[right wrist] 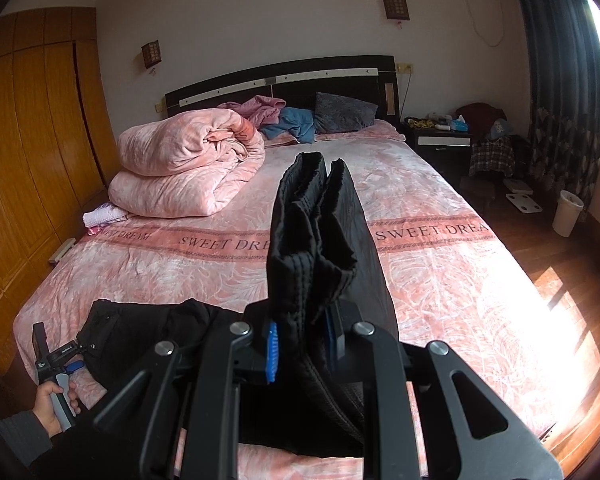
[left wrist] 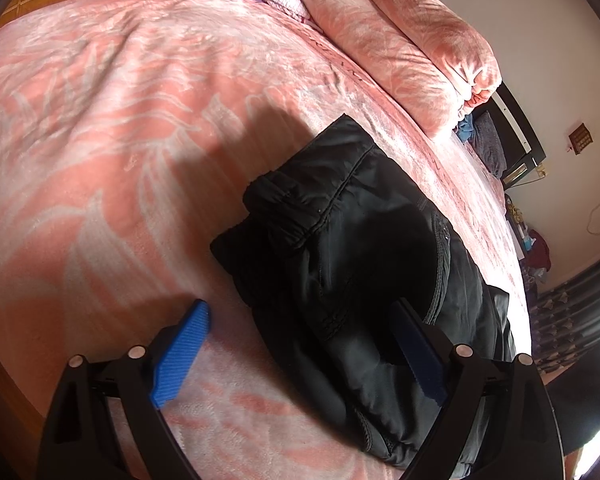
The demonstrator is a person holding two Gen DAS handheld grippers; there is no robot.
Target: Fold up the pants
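Blue pads of your right tongs are clamped on a bunched layer of the black pants, lifting it above the pink bed. Your left tongs stand wide apart, gripping nothing, over the part of the pants that lies flat near the bed's edge. That thick bundle looks easy to lose: I judge a layer could slip free as you carry it over. With nothing pinning the flat part, it may drag and skew the fold.
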